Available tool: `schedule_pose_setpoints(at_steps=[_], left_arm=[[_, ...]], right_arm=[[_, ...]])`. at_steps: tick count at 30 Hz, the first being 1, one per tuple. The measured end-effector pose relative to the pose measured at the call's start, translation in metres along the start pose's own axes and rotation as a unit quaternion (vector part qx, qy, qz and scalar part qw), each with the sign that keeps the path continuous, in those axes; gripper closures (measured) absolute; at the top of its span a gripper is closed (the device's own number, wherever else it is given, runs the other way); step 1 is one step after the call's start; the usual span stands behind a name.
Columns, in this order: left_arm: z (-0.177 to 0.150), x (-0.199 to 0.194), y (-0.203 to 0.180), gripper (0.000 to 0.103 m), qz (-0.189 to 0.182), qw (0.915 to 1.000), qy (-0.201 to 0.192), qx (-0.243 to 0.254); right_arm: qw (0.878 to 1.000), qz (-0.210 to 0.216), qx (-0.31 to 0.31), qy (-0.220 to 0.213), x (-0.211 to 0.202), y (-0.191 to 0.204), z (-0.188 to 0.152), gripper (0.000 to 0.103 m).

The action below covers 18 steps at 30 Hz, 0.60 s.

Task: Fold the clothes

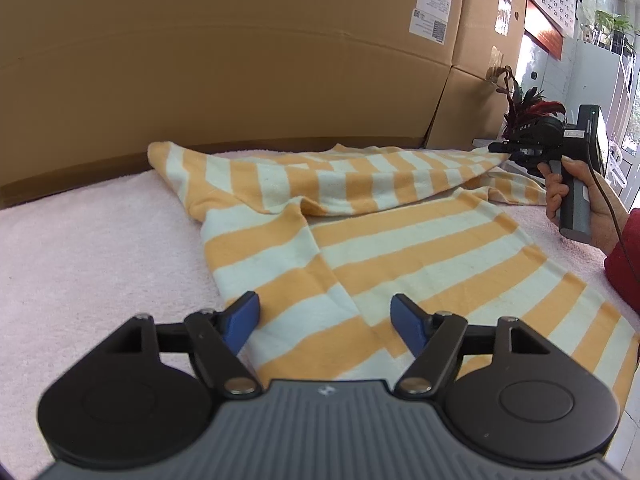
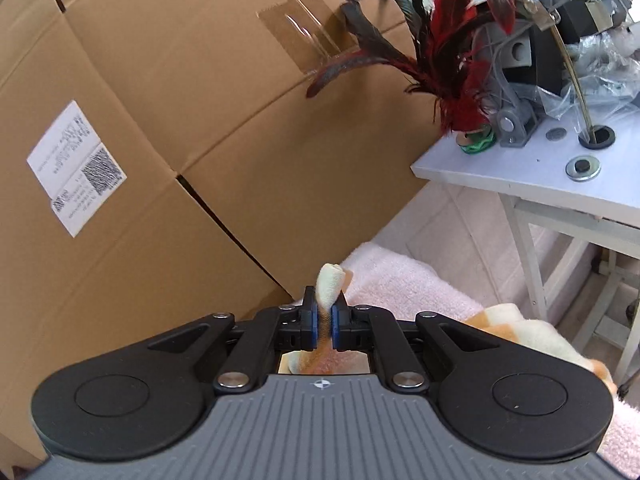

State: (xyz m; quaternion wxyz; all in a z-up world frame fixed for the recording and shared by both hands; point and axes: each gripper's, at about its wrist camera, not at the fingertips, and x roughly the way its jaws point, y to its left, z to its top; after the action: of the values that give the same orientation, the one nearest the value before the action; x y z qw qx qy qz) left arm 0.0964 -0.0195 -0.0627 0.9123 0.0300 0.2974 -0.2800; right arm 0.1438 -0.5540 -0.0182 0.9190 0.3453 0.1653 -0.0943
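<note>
An orange-and-white striped garment [image 1: 380, 224] lies partly folded over itself on a pink towel-covered surface [image 1: 88, 248]. My left gripper [image 1: 324, 316] hovers low over the garment's near edge, its blue pads wide apart with only flat cloth beneath them. At the far right of the left wrist view, a hand holds my right gripper [image 1: 500, 148], which pinches the garment's far corner. In the right wrist view that gripper [image 2: 325, 320] is shut on a rolled edge of the striped garment [image 2: 330, 280], which sticks up between the pads. More striped cloth [image 2: 516, 332] hangs to the right.
Big cardboard boxes [image 1: 240, 52] wall off the back of the surface. A white side table [image 2: 532, 168] stands to the right, carrying a red feather ornament [image 2: 452, 56], a grey machine part [image 2: 520, 64] and plastic wrap. A red sleeve [image 1: 624, 264] shows at the right edge.
</note>
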Motion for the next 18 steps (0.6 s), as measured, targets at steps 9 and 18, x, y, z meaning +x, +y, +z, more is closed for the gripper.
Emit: schedule_pose_setpoints(at_steps=[9,18], left_arm=[[0.003,-0.002,-0.001,0.029,-0.009,0.9999,0.005,0.011],[0.058,0.016,0.01,0.031,-0.039,0.9986,0.008,0.034]], right_arm=[[0.998,0.046,0.034,-0.042,-0.011,-0.011,0.003,0.096],[0.992,0.082,0.081,-0.048,-0.013,-0.019,0.008,0.096]])
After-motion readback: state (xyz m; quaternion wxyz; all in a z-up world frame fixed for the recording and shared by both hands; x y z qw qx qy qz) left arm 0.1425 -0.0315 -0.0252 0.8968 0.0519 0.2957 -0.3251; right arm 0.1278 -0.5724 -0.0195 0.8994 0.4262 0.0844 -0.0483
